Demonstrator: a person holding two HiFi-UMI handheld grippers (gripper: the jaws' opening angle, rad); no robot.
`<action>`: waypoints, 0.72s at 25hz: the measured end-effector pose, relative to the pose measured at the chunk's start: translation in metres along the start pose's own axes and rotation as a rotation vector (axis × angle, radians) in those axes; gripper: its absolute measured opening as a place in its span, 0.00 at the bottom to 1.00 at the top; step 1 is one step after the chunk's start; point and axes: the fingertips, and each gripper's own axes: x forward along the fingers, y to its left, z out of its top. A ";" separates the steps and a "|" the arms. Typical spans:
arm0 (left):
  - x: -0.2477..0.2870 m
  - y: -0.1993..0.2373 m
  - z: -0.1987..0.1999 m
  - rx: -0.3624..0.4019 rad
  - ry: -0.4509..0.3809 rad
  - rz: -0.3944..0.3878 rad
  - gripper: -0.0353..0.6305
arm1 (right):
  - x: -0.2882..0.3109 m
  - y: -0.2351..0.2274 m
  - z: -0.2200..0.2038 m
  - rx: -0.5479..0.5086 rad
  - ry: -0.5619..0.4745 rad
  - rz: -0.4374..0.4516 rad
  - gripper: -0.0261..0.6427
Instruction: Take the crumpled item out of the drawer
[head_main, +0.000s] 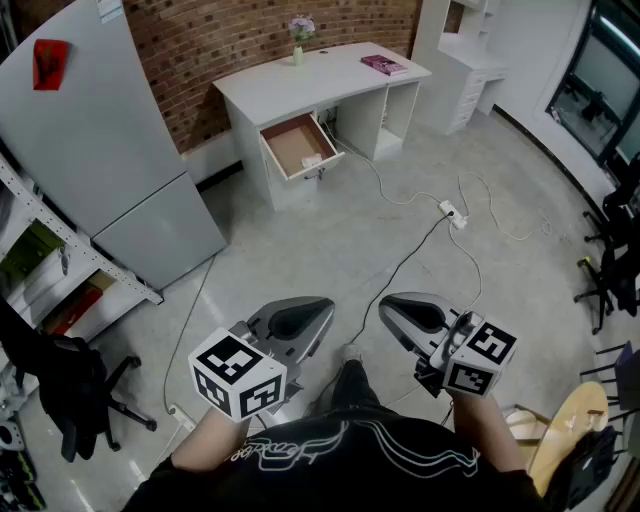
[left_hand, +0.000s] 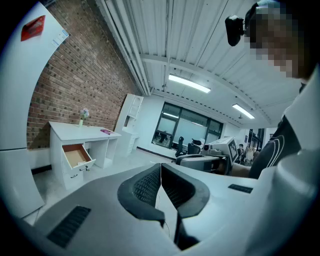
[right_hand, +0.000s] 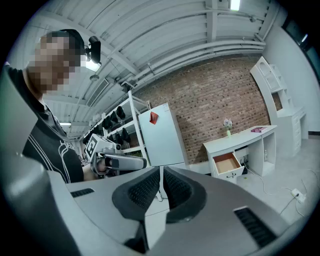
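A white desk (head_main: 300, 75) stands against the brick wall far ahead, with one drawer (head_main: 298, 146) pulled open. A small pale crumpled item (head_main: 311, 160) lies at the drawer's front right corner. The drawer (left_hand: 77, 156) shows small in the left gripper view, and the drawer (right_hand: 226, 163) also in the right gripper view. My left gripper (head_main: 322, 306) and right gripper (head_main: 386, 306) are held low, close to the person's body and several steps from the desk. Both point towards each other's side and hold nothing. The left gripper (left_hand: 161, 167) and right gripper (right_hand: 161, 170) have their pads together.
A tall grey refrigerator (head_main: 110, 150) stands left of the desk, with a shelving rack (head_main: 60, 270) and a black office chair (head_main: 60, 390) nearer. A cable and power strip (head_main: 452, 212) lie on the floor right of the path. A pink book (head_main: 384, 65) and vase (head_main: 299, 40) sit on the desk.
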 end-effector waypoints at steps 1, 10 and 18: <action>0.002 0.001 0.002 0.001 -0.002 -0.002 0.09 | 0.001 -0.002 0.001 -0.001 -0.001 0.001 0.12; 0.027 0.019 0.009 0.012 -0.007 -0.013 0.09 | 0.013 -0.041 -0.005 0.030 0.003 -0.039 0.12; 0.091 0.070 0.024 -0.023 0.001 0.001 0.09 | 0.035 -0.124 0.006 0.061 0.018 -0.021 0.12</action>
